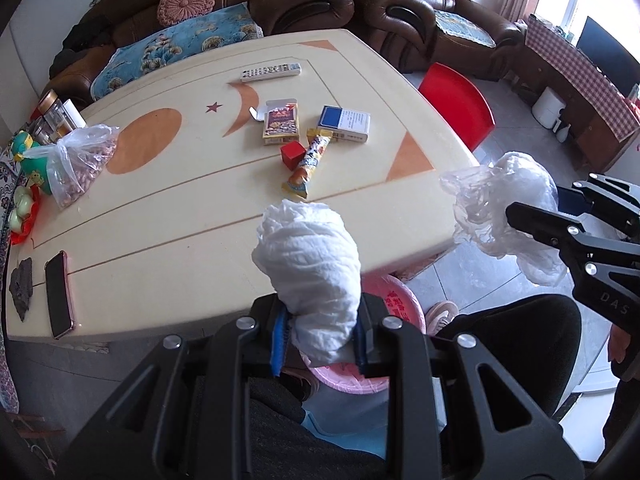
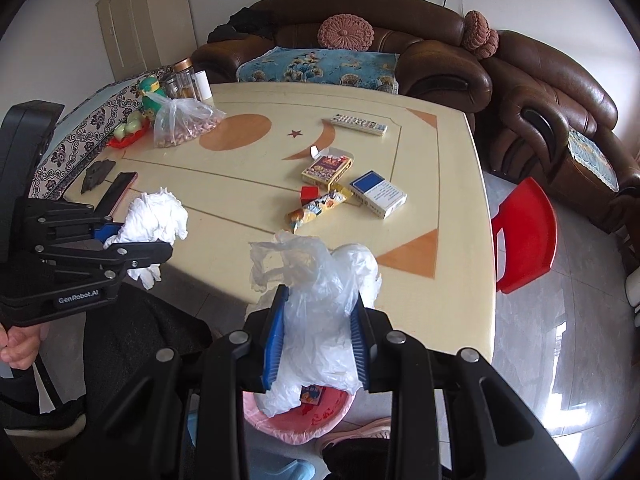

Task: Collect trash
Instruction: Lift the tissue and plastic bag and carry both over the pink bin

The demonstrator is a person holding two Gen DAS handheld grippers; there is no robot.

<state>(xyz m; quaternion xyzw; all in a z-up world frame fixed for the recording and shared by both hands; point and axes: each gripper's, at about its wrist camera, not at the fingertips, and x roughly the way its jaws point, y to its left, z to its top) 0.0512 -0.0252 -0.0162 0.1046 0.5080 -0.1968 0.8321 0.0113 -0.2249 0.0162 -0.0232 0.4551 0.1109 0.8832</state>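
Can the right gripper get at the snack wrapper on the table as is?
Probably not yet. The right gripper is shut on a crumpled plastic bag, so its jaws are occupied. The path over the table to the snack wrapper looks unobstructed once the bag is dropped.

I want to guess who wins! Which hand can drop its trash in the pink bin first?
Probably right: the right gripper holds the plastic bag directly over the pink bin. The left gripper and its tissue look nearer the table edge.

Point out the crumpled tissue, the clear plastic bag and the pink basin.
crumpled tissue (image 1: 308, 256), left wrist view, middle of the wad.
clear plastic bag (image 2: 320, 312), right wrist view, bunched middle.
pink basin (image 2: 308, 424), right wrist view, near rim.
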